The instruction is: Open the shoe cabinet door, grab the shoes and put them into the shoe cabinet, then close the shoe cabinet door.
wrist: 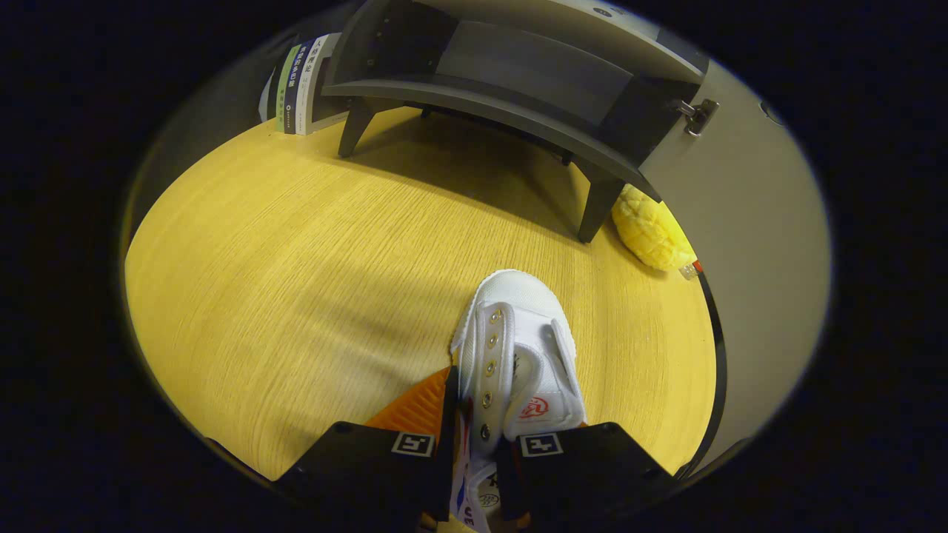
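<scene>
While clamped by gripper (pixel 474 444), shoe (pixel 518 348)

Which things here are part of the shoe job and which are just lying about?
Job:
- white shoe, held between the gripper fingers
- shoe cabinet, its door open

Lying about:
- books beside the cabinet
- yellow pineapple-shaped thing by the cabinet leg

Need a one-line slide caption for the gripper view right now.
Hand-held gripper shut on white shoe above wooden table, facing the open shoe cabinet.
</scene>
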Tool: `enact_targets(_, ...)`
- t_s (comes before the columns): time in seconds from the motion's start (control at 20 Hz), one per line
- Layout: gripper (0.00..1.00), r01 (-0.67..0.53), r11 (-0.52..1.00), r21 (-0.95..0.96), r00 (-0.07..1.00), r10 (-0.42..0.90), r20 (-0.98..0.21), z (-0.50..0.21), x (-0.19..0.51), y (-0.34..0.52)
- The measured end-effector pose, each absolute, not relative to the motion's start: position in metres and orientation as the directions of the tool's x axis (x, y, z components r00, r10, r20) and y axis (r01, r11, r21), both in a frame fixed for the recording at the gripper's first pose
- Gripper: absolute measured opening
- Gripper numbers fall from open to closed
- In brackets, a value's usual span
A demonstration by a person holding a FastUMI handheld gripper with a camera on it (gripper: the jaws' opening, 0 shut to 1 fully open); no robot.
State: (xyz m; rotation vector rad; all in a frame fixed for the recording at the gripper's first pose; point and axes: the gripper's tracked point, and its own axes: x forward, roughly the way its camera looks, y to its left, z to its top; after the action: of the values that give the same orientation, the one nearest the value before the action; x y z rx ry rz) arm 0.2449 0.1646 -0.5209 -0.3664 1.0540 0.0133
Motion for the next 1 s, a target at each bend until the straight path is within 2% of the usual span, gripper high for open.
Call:
enact_targets(0.2, 0.11, -0.191, 0.962, -0.195, 0.464, -0.086, -0.881, -0.52, 0.245, 0.168)
enact_targets(0.4, 0.03, -0.188, 0.973, -0.131, 0.451, -0.032, -0.892, -0.518, 0.243, 0.17)
enact_targets(0.55, 0.03, -0.153, 0.985, -0.073, 0.471, 0.008, -0.882, -0.502, 0.242, 0.183)
enact_targets(0.8, 0.03, -0.195, 0.97, -0.143, 0.575, -0.005, -0.818, -0.45, 0.252, 0.196)
enact_targets(1.0, 0.03, -0.173, 0.978, -0.115, 0.626, 0.019, -0.78, -0.394, 0.257, 0.205)
